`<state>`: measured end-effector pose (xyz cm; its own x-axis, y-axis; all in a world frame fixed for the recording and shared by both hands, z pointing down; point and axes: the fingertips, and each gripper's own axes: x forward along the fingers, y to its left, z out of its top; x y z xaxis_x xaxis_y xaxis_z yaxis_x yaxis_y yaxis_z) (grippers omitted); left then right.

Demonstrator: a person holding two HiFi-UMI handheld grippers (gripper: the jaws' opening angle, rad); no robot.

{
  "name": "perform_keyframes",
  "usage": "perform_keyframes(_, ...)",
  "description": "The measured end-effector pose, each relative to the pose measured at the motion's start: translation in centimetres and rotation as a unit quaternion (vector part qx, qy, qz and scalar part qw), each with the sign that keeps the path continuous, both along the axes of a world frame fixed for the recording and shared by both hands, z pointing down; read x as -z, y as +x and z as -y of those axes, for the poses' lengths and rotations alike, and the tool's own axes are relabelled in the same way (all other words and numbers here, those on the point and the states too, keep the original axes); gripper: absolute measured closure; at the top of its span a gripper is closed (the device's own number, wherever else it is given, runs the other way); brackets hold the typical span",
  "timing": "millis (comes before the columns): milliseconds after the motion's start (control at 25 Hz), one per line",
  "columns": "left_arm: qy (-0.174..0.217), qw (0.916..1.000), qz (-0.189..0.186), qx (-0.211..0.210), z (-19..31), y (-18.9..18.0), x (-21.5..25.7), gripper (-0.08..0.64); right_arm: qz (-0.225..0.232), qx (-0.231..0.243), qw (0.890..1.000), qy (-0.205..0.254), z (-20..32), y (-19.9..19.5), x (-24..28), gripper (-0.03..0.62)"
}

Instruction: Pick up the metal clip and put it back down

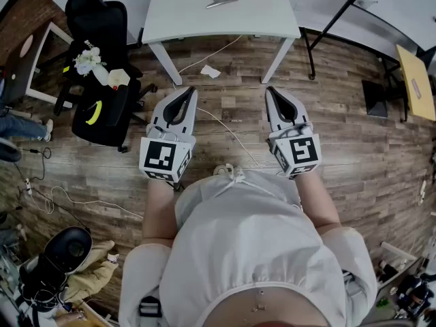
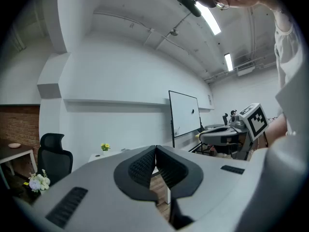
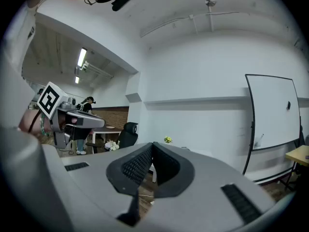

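The metal clip (image 1: 221,1) lies on the white table (image 1: 259,19) at the top of the head view, well ahead of both grippers. My left gripper (image 1: 189,90) hangs over the wooden floor, short of the table, its jaws shut with nothing between them. My right gripper (image 1: 270,90) is level with it to the right, also shut and empty. In the left gripper view the left gripper (image 2: 155,150) points at a white wall, with the right gripper (image 2: 227,132) off to its side. In the right gripper view the right gripper (image 3: 153,146) shows its tips meeting.
A black office chair (image 1: 102,107) holding flowers (image 1: 87,61) and a banana stands at the left. A cable (image 1: 225,125) and a scrap of paper (image 1: 210,71) lie on the floor between the grippers and the table. A whiteboard (image 3: 270,112) stands against the far wall.
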<state>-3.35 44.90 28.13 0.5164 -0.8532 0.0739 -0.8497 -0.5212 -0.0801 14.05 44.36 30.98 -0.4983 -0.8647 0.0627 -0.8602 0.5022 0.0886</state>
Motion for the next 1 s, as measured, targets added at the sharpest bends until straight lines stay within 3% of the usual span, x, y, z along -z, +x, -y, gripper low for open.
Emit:
perform_keyframes(400,-0.003,0.9999,-0.009,-0.008,1.1,-1.4,-0.4,0.541,-0.001,-0.009,1.0,-0.007,0.7,-1.3,-0.3,0.589)
perform_keyframes(640,-0.007,0.9998,-0.012,-0.012,1.2,-3.2,-1.1,0.541,0.022,-0.016,1.0,0.0,1.0,-3.1,-0.1,0.586)
perform_keyframes(680,-0.009,0.9998,-0.013,-0.011,1.4,-3.6,-1.4,0.541,0.017,-0.02,1.0,0.006,1.3,-3.4,-0.1,0.554)
perform_keyframes(760,-0.013,0.9998,-0.014,-0.007,1.8,-4.5,-2.0,0.541,0.008,-0.025,0.999,0.019,2.0,-4.0,0.1,0.346)
perform_keyframes(800,-0.016,0.9998,-0.015,-0.004,2.0,-4.9,-2.3,0.541,0.008,-0.028,0.999,0.024,2.4,-4.2,0.3,0.282)
perform_keyframes(880,-0.02,0.9996,-0.018,0.001,2.3,-5.6,-2.6,0.541,0.013,-0.033,0.999,0.027,3.1,-4.4,0.5,0.217)
perform_keyframes(1000,-0.028,0.9994,-0.017,0.008,3.4,-6.5,-3.0,0.541,0.02,-0.035,0.999,0.018,5.0,-4.8,0.4,0.198)
